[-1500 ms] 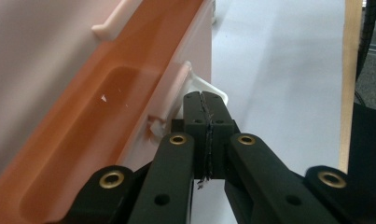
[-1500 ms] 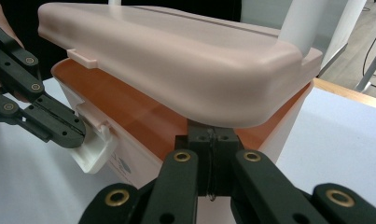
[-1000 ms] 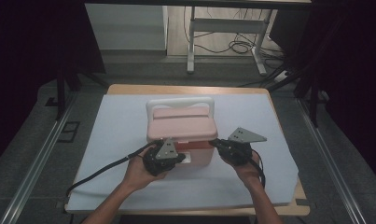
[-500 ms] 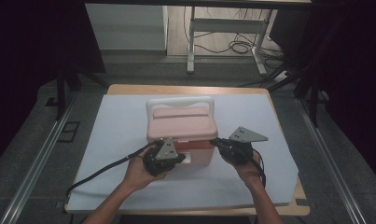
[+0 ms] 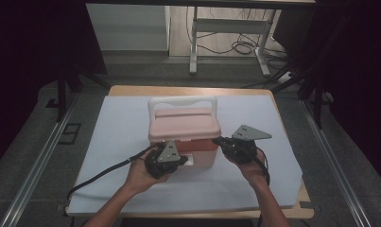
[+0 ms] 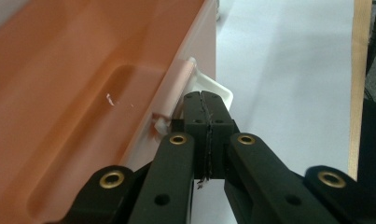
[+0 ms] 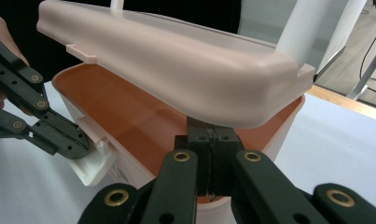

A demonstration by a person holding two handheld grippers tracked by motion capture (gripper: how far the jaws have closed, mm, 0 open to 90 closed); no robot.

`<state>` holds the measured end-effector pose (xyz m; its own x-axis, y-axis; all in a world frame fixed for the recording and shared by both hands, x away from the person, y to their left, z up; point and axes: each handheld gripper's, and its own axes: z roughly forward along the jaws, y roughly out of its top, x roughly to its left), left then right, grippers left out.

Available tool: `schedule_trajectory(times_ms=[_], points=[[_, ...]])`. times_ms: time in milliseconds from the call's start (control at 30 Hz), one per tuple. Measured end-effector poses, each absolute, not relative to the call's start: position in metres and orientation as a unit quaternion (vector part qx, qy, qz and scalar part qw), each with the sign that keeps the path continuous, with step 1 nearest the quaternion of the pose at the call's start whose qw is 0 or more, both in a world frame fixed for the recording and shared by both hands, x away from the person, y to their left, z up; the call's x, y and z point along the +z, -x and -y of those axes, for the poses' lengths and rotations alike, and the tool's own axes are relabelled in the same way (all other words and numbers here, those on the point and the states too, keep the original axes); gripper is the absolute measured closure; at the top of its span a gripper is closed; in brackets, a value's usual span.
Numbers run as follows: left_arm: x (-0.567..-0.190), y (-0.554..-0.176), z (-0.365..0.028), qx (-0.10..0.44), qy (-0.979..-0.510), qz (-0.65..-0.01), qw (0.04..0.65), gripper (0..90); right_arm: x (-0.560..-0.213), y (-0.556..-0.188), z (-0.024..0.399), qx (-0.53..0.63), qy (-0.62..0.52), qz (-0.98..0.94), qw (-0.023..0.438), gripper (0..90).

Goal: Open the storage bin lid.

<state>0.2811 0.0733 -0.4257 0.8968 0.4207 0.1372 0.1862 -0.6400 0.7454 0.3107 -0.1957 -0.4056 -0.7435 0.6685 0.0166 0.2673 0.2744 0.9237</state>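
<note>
Left hand-held gripper point(image 5: 181, 160) held in the left hand point(image 5: 143, 174) at the near left corner of a pink box point(image 5: 184, 142), jaws pressed together with nothing between them. Tips resting against the white latch point(image 6: 209, 86) on the box front, as seen in the left gripper view, with the orange wall of the box running off to the left. Black cable point(image 5: 103, 171) trailing from that gripper to the left across the white sheet point(image 5: 122, 118) covering the surface point(image 5: 131, 90).

Box standing in the middle of the surface, pale pink lid point(image 7: 176, 65) raised a little along its front edge, leaving a gap above the orange body point(image 7: 129, 116). White handle point(image 5: 182, 101) standing upright behind the lid.

Right hand-held gripper point(image 5: 218, 141) held in the right hand point(image 5: 252, 165) at the near right corner of the box, jaws likewise pressed together and empty. Tips tucked under the rim of the lifted lid in the right gripper view point(image 7: 210, 133), just above the body's edge. Left gripper also showing there at far left point(image 7: 78, 145), at the latch.

Both forearms coming in from the bottom edge of the high view. Grey floor around the surface, a metal frame point(image 5: 226, 33) and loose cables point(image 5: 240, 47) beyond its far side.
</note>
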Motion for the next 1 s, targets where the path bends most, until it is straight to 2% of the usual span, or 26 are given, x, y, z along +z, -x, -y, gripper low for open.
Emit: schedule_trajectory(times_ms=[1000], points=[[-0.425, -0.282, -0.074, 0.147, -0.896, -0.168, 0.385, 90.0, -0.37, -0.333, 0.201, 0.524, -0.309, -0.772, 0.185, 89.4]])
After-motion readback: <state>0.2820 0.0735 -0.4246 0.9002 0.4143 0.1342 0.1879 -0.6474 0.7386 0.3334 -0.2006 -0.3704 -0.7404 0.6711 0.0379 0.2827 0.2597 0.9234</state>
